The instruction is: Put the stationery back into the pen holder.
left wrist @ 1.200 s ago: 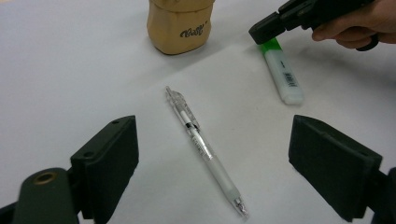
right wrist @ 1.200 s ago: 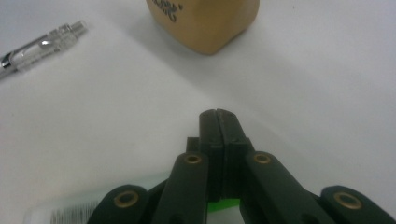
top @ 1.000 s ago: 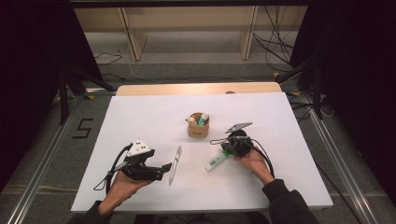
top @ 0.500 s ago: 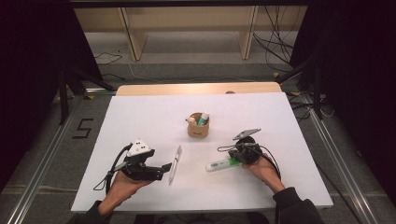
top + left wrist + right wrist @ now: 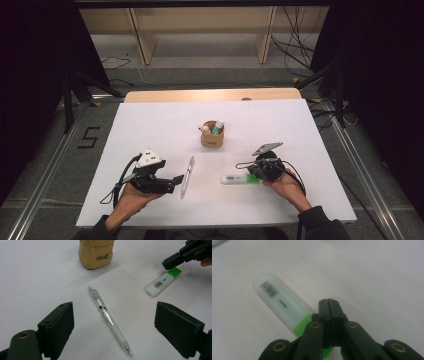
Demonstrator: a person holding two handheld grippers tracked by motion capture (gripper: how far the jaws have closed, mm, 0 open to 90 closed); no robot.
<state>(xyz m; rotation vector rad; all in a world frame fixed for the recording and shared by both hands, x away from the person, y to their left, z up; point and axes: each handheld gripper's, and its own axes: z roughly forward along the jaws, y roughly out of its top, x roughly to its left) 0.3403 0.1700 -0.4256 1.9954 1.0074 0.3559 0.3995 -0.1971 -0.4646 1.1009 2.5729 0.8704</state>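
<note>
Stationery is being gathered toward the small tan holder (image 5: 212, 138) at the middle of the white surface (image 5: 150, 125), and the work is looking only partly done: a couple of items are already standing upright in the holder, while a clear pen (image 5: 187, 169) and a green-and-white highlighter (image 5: 240, 179) are lying flat on the surface in front of it, well apart from each other. The left tool (image 5: 176, 180) is resting low beside the pen with its jaws spread wide and holding nothing; in the left gripper view the pen (image 5: 109, 319) is lying between the two black pads, untouched. The right tool (image 5: 328, 305) is sitting over the green end of the highlighter (image 5: 279, 301) with its jaws pressed together and nothing between them; the highlighter is lying to their left and running under the tool's body, so it does not appear to be gripped. Judging from this, both the pen and the highlighter are waiting to be picked up and dropped into the holder. Dark script lettering is showing on the holder's side in the left gripper view, too soft to read with confidence. The highlighter's translucent barrel is carrying a barcode and small print that seems to read "deli".
</note>
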